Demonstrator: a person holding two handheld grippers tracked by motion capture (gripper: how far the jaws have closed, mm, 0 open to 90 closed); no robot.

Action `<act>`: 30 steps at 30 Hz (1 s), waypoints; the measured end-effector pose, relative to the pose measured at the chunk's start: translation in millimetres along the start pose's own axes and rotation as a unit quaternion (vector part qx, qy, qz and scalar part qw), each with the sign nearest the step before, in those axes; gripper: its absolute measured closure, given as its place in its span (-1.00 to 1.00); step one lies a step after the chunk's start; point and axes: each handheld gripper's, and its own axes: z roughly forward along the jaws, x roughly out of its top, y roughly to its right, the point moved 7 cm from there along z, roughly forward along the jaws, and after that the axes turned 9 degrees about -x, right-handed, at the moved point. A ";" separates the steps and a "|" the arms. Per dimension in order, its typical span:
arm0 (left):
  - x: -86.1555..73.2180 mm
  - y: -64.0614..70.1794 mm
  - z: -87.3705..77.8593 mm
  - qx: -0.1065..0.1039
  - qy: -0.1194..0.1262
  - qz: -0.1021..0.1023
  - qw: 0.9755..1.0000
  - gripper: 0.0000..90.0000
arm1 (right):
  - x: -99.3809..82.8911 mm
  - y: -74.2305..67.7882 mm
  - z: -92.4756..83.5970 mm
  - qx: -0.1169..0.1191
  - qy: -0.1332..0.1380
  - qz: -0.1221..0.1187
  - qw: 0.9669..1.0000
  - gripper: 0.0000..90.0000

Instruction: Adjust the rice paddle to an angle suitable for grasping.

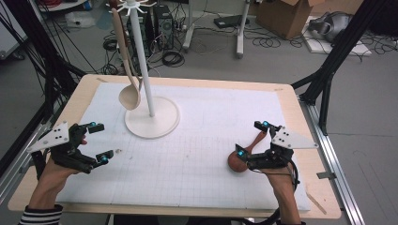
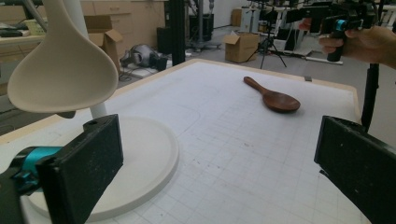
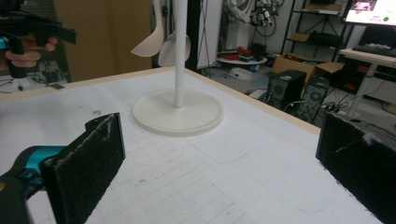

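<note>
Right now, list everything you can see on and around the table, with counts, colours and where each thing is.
Wooden spoon: one, dark reddish brown, lying on the mat at the right, under the right gripper.
Ladle: one, pale beige, hanging from the rack, bowl down above the base.
Hanging rack: one, white, pole on a round base, back left of the mat.
Grid mat: one, white, covering most of the table.
Table: one, light wood.
Cardboard box: one, brown, on the floor beyond the table.
Left gripper: one, black with teal tips, front left, jaws open, holding nothing.
Right gripper: one, black with teal tips, jaws open above the spoon.
</note>
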 end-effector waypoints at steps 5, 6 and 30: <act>-1.6 -1.9 -3.0 0.006 -0.001 -0.003 1.000 -0.96 | -3.1 -0.9 -0.9 0.017 -0.011 0.004 1.000 -0.99; -2.0 -2.1 -3.3 0.006 -0.001 -0.003 1.000 -0.96 | -4.3 -0.7 -1.1 0.021 -0.016 0.003 1.000 -0.97; -6.7 -2.8 -1.5 0.007 -0.010 -0.008 1.000 -0.96 | -23.5 33.5 -25.8 0.056 -0.108 -0.003 0.993 0.46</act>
